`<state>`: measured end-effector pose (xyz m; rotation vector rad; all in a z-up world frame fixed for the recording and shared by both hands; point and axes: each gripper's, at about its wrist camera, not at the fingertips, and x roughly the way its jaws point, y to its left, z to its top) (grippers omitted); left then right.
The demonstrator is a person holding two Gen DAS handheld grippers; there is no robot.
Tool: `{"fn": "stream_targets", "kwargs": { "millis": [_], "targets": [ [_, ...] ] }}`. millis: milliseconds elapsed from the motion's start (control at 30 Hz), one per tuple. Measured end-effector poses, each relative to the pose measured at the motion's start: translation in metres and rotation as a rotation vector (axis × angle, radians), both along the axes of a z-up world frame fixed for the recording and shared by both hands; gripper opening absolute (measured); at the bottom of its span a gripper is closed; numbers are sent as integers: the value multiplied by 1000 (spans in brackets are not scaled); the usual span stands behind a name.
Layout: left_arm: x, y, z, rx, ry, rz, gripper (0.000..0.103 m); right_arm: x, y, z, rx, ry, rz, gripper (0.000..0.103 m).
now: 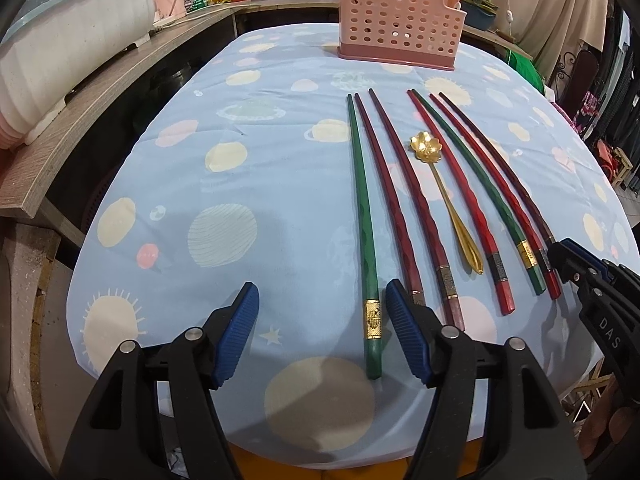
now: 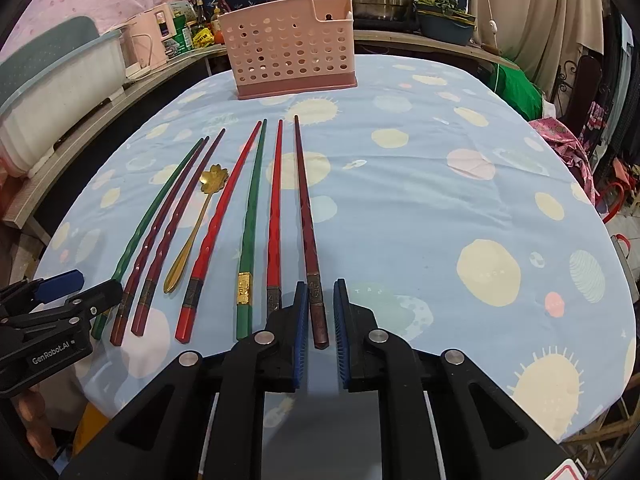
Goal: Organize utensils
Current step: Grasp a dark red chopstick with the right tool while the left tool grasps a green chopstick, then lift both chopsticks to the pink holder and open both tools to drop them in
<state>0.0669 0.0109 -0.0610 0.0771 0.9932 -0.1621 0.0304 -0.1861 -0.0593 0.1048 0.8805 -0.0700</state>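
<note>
**A:** So where are the grippers at? The left gripper [image 1: 322, 334] is spread wide, its blue pads either side of the thick end of the leftmost green chopstick [image 1: 363, 216]. That stick lies nearer the right-hand pad and I can't see either pad pressing on it.

**B:** Yep, and the right gripper [image 2: 320, 334] is nearly pressed together around the handle end of the dark chopstick [image 2: 307, 236], the last one on the right of the row. The left pad looks like it's against the stick; there's a thin gap on the other side, so I can't tell if it's truly pinched.

**A:** Everything else is flat on the tablecloth [image 1: 280, 168]: seven chopsticks in a fan, with the gold spoon [image 1: 444, 204] lying among them, flower bowl pointing away.

**B:** Pink rack [image 2: 290, 46] stands upright at the far end, well apart from the stick tips. Bare cloth between the tips and the rack.

**A:** Edges: the thick ends sit near the front edge of the table. In the left view a wooden counter [image 1: 100, 92] runs along the left with a white bin [image 1: 68, 40] on it.

**B:** Right side of the table is wide open cloth, nothing on it out to the edge.
</note>
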Motion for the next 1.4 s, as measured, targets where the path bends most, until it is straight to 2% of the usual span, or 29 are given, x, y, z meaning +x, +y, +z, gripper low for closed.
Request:
{"fn": "stream_targets", "kwargs": {
  "millis": [200, 367, 467, 633, 733, 767, 1067, 1200, 1400],
  "targets": [
    [-1, -1, 0, 8, -10, 0, 63, 0, 0, 0, -1, 0, 0, 12],
    [-3, -1, 0, -1, -10, -11, 57, 0, 0, 0, -1, -1, 0, 12],
    [-5, -2, 1, -3, -13, -24, 48, 0, 0, 0, 0, -1, 1, 12],
    [-8, -2, 3, -17, -3, -50, 19, 0, 0, 0, 1, -1, 0, 12],
    [-10, -1, 4, -35, 11, -67, 7, 0, 0, 0, 4, -1, 2, 11],
    [-10, -1, 4, -41, 14, -70, 7, 0, 0, 0, 7, 0, 3, 8],
    [-7, 4, 22, -85, 5, -68, 7, 0, -3, 18, 32, -23, 14, 7],
    [6, 9, 44, -119, -13, -67, 7, 4, -11, 41, 55, -74, 11, 7],
    [33, 12, 94, -132, -102, -59, 7, 17, -22, 85, 63, -171, 11, 7]
  ]
}}
